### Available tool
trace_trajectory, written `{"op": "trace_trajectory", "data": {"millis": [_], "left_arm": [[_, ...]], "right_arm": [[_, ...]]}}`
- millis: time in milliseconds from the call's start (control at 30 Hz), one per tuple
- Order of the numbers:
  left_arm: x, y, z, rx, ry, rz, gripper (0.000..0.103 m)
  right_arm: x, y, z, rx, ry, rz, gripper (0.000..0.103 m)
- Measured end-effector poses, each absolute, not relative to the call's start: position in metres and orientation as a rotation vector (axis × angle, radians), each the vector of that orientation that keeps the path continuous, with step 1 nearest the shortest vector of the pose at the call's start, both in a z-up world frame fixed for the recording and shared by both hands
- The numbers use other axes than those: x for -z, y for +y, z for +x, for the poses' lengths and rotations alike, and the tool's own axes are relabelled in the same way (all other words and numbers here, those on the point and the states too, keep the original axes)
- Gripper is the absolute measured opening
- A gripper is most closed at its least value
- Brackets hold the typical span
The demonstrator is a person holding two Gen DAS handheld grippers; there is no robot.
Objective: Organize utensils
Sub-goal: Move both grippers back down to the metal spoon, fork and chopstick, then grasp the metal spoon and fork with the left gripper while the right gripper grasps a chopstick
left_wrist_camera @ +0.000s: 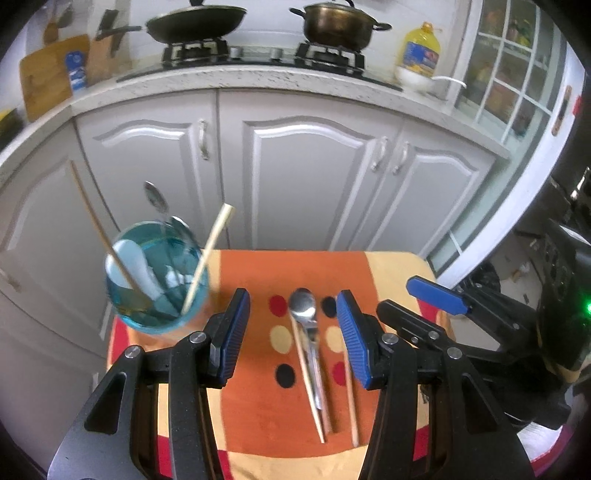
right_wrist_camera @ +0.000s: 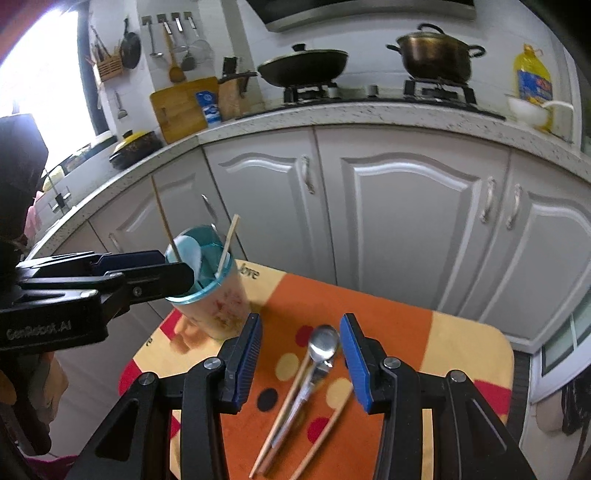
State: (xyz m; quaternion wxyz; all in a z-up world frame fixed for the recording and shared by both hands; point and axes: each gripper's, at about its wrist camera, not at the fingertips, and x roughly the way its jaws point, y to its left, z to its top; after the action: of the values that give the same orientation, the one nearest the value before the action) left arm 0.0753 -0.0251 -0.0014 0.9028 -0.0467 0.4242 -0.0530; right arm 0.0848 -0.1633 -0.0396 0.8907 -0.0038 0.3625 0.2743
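Note:
A metal spoon and two wooden chopsticks lie on the orange patterned table top. A blue-rimmed cup stands at the table's far left and holds a white spoon, a metal spoon and two chopsticks. My left gripper is open and empty above the lying spoon. My right gripper is open and empty, with the spoon and chopsticks between its fingers. The cup also shows in the right wrist view, behind the left gripper's fingers.
The right gripper's finger reaches in from the right in the left wrist view. Grey cabinet doors stand beyond the table. The counter holds a wok, a pot and an oil bottle.

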Motion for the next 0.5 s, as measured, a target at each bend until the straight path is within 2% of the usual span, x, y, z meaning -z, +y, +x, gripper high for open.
{"op": "trace_trajectory", "data": {"millis": [200,433,500], "left_arm": [[0.027,-0.028,0.081,0.142,0.958,-0.16,0.048],[0.074,-0.027,0.086,0.133,1.061,-0.172,0.048],[0.089,-0.027,0.088,0.128,1.094,-0.176,0.048]], "right_arm": [[0.073,-0.182,0.099,-0.529,0.849,0.009,0.042],[0.144,-0.18,0.126,-0.495,1.037,0.022,0.042],[0.16,-0.174,0.132,-0.504,1.073,0.023,0.037]]}}
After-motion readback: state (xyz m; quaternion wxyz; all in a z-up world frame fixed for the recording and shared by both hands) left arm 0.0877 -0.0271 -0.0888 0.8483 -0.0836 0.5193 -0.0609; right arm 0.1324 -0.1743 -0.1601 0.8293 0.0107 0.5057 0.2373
